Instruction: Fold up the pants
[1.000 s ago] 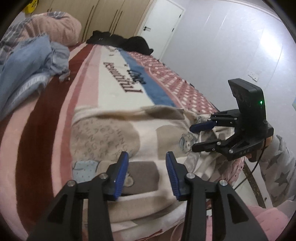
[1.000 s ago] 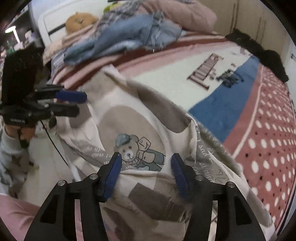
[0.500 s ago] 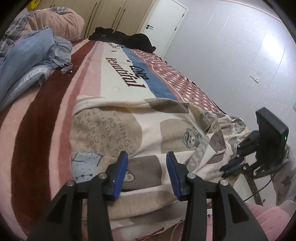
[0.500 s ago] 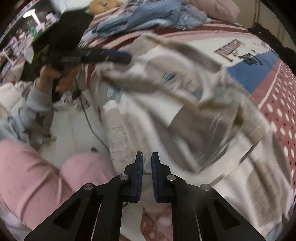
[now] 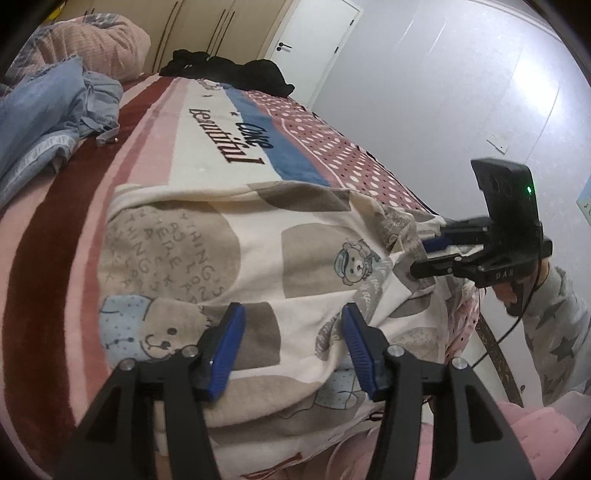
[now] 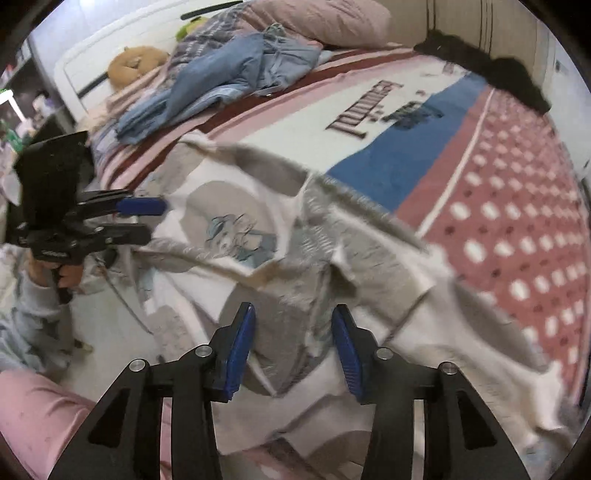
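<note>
L gripper is spread wide, blue pads apart w/ nothing between them, hovering just above the near edge of the pants. R gripper is likewise released, pads parted over a rumpled grey/cream section, nothing clamped; seen from the L cam its tips sit at the pants' right-hand edge, whether touching cloth I can't tell. The pants, cream w/ grey patches, lettering & a bear print, lie spread across the near end of the bed, one side hanging over the edge. Under them is a striped blanket, maroon/pink/cream/blue plus polka dots w/ printed text. Farther back: blue denim clothes in a heap, pink pillow, black garment at the far side.
</note>
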`<move>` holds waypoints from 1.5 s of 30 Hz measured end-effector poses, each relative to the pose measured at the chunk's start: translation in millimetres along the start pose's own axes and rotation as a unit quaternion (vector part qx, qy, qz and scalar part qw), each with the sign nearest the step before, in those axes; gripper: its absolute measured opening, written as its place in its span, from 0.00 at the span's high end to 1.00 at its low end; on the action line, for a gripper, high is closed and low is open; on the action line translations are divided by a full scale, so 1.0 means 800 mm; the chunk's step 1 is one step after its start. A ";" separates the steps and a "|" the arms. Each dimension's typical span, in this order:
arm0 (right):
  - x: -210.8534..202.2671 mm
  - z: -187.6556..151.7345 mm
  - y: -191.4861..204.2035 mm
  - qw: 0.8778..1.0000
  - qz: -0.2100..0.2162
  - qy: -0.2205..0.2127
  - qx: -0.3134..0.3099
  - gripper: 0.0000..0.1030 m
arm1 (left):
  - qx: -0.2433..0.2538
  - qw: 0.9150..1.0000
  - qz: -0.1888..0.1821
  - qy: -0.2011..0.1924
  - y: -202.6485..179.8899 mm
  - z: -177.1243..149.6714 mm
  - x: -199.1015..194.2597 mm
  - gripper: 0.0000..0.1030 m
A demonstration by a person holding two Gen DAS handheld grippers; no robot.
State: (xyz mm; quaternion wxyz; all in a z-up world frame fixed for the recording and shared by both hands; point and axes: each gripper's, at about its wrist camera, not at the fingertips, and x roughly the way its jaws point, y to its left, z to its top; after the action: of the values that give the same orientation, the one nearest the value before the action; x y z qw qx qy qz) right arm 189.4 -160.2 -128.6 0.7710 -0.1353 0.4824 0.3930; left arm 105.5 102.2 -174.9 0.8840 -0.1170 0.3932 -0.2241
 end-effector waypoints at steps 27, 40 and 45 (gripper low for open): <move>-0.053 -0.034 0.058 0.995 0.003 -0.004 -0.102 0.77 | 0.057 0.991 -0.110 0.041 -0.058 0.003 0.038 0.65; 0.010 0.006 0.066 0.997 0.015 -0.006 -0.069 0.57 | 0.119 0.979 -0.126 0.105 -0.077 -0.037 0.038 0.94; 0.013 0.003 0.053 0.996 -0.071 -0.017 -0.054 0.96 | 0.103 0.979 -0.137 0.112 -0.065 -0.041 0.025 0.91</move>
State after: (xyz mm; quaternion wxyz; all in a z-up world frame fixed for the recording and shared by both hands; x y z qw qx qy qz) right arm 162.2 -126.1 -128.7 0.7966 -0.2040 0.4362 0.3654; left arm 77.0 46.2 -190.1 0.8027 -0.0524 0.4445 -0.3941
